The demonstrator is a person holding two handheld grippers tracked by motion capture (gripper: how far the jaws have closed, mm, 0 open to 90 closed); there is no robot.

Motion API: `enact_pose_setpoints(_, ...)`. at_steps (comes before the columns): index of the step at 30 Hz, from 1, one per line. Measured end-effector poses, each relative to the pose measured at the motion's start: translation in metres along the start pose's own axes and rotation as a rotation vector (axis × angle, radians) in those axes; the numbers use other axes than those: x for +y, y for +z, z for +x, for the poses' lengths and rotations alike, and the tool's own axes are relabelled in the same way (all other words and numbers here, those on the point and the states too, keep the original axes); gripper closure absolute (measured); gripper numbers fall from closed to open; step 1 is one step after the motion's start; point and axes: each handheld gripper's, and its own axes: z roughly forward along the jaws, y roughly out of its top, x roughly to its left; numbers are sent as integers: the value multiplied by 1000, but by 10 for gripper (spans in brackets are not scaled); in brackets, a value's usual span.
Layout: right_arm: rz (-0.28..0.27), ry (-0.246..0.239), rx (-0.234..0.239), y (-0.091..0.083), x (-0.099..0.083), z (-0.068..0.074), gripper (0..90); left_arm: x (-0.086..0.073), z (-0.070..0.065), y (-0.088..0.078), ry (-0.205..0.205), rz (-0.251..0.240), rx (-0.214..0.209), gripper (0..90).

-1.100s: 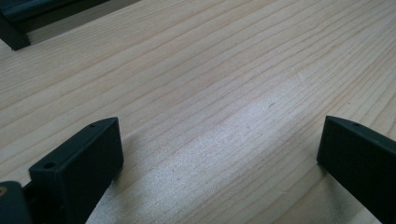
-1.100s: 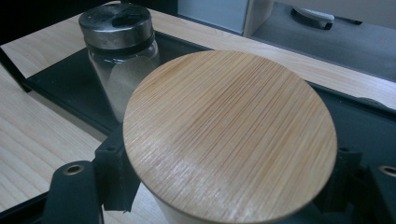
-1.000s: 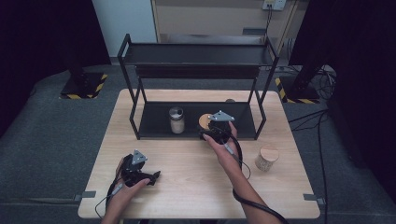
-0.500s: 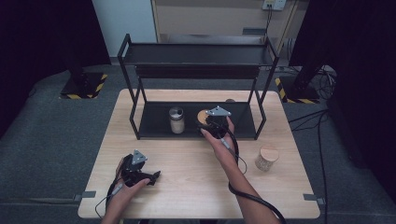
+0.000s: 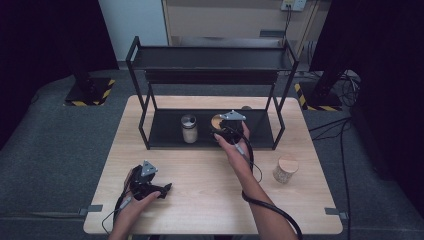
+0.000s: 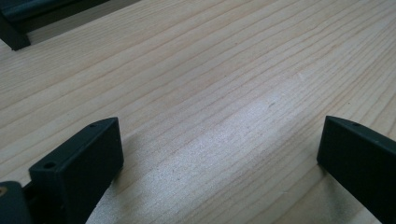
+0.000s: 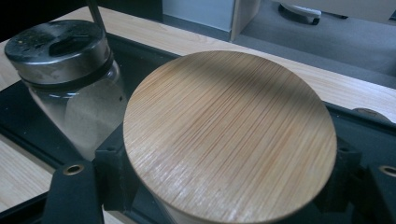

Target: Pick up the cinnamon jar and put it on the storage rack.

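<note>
My right gripper (image 5: pixel 223 131) is shut on a glass jar with a round bamboo lid (image 5: pixel 216 121), held at the front of the black rack's lower shelf (image 5: pixel 165 136). In the right gripper view the lid (image 7: pixel 229 135) sits between the two black jaws of the right gripper (image 7: pixel 228 179), with a fingertip (image 7: pixel 111 173) at its left side. A glass jar with a metal lid (image 5: pixel 189 128) stands on that shelf just left of it, close by as the metal-lidded jar (image 7: pixel 60 51). My left gripper (image 5: pixel 161 189) rests open on the table near the front left, and its own view has the left gripper (image 6: pixel 219 149) over bare wood.
The black two-level rack (image 5: pixel 212 75) stands across the back half of the wooden table (image 5: pixel 200 170). A second bamboo-lidded jar (image 5: pixel 285 169) stands on the table at the right. A cable trails from the right gripper along the forearm.
My right gripper has carried the bamboo-lidded jar a little farther back and left, over the rack's lower shelf. The left gripper has stayed put.
</note>
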Motion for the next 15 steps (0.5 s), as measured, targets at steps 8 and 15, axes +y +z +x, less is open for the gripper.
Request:
enact_pose_setpoints(8,-1,21,0,4,1,-2,257,0,0,0,0,0,0,0)
enact_pose_setpoints(15,-2,20,-8,9,4,0,257,0,0,0,0,0,0,0)
